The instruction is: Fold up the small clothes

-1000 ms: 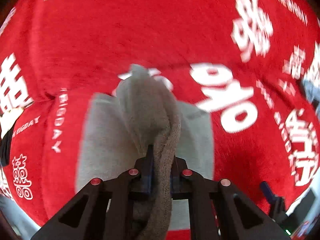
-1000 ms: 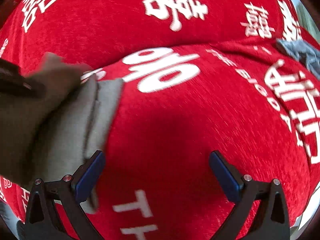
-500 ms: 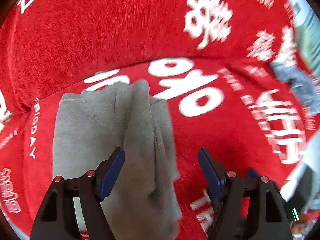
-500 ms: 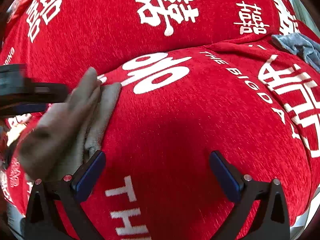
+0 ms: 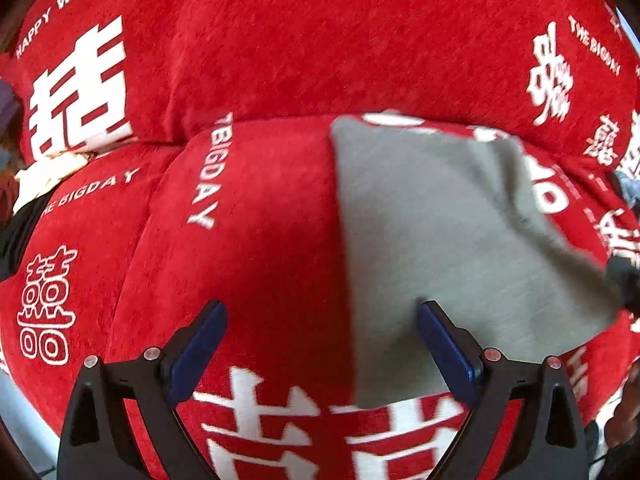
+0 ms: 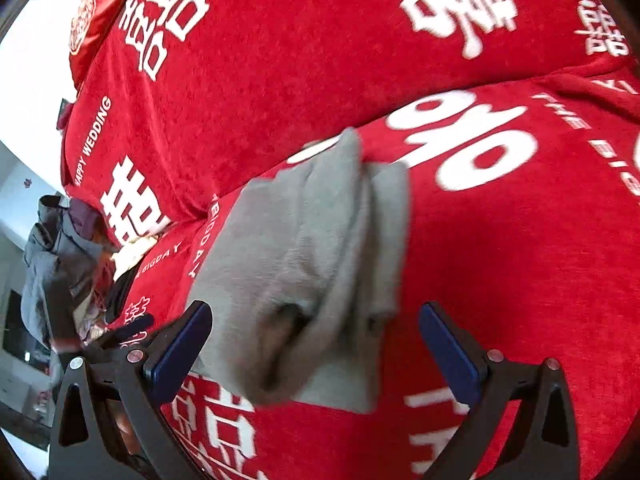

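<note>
A small grey garment [image 5: 440,232] lies folded on the red sofa seat [image 5: 260,248]. In the left wrist view it is right of centre, and my left gripper [image 5: 320,336] is open and empty, its right finger [image 5: 444,344] over the garment's near left edge. In the right wrist view the grey garment [image 6: 312,272] lies bunched with a raised fold down its middle. My right gripper [image 6: 316,340] is open and empty, straddling the garment's near end.
The sofa cover is red with white characters and lettering; its backrest [image 5: 320,40] rises behind the seat. A pile of other clothes [image 6: 56,256] sits at the far left of the right wrist view. A grey-blue item [image 5: 628,184] shows at the right edge.
My left gripper opened, let go of the grey garment and moved left. The garment now lies on the seat. My right gripper moved left over it.
</note>
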Tool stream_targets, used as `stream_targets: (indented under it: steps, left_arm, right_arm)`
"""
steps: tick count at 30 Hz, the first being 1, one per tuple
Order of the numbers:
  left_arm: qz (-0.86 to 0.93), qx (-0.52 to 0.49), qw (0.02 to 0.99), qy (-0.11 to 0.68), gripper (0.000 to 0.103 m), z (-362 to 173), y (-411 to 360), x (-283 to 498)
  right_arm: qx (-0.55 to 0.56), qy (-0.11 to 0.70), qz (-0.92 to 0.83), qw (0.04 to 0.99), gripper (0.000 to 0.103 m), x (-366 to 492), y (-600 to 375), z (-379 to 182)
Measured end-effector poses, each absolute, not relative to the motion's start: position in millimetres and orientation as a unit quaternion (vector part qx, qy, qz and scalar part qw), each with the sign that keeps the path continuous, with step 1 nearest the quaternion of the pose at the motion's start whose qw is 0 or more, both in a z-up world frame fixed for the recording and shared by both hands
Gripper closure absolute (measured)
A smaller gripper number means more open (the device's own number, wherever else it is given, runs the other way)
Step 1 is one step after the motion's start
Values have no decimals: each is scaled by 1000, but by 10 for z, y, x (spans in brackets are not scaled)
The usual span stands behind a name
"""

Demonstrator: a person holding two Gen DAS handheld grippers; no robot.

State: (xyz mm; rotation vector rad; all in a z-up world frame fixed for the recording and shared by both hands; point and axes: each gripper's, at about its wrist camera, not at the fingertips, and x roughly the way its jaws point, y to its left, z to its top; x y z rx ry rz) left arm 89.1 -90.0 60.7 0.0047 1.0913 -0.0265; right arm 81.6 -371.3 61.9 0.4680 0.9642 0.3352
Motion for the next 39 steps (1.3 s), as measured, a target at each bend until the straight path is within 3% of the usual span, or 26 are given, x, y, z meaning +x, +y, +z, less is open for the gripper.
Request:
stream_targets:
  steps: [2,3,4,5,7,12,16,18,23,25,27,34,35,39]
  left_arm:
    - [-22,-20,849,528,7,470,-847,904]
    - [-26,-33,844,534,7,409,-857,931]
    - [-29,-43,840,541,7,351,-854,943]
    - [-33,-48,836,545,7,307,-863,953]
    - [-36,-43,836,546,7,319,-934,949]
    - [-83,-15,855,511,7,587,-1227,822]
    - [-82,29,838,538,7,370,-1393,829]
    - [-92,31,832,546,7,341,-1389,775]
    - [-94,13,864,494,7,743,-1210,793]
    - [-66,5,879,472,7,856,-1113,928]
    - [-50,6,877,477,7,803,-1093,1062]
    - [-33,1,865,500,6,475,-1127,1277]
    - [-28,2,865,501,1,458,-1141,1280]
    - [-34,-14,854,518,0,410,-1131,1356]
  right_arm:
    - [221,466,165,841,0,893,-3615,573]
    - [222,474,165,836,7,938,-3579,524]
    - [223,480,166,832,48,973,-3539,482]
    - [211,496,167,825,78,1038,-3480,427]
    - [193,505,150,828,87,1070,-3444,459]
    - [157,442,169,867,88,964,-3446,795]
    - [171,500,138,838,85,1080,-3584,359]
    - [204,491,147,834,83,1028,-3692,271]
    - [165,472,119,858,65,1001,-3704,517]
    - [142,453,103,874,44,1033,-3656,689]
    - [112,428,98,891,37,1109,-3556,861]
    - [117,464,203,854,38,1512,-3125,663]
    - [132,484,205,841,38,1608,-3133,521]
    - [132,487,153,850,48,1778,-3346,333]
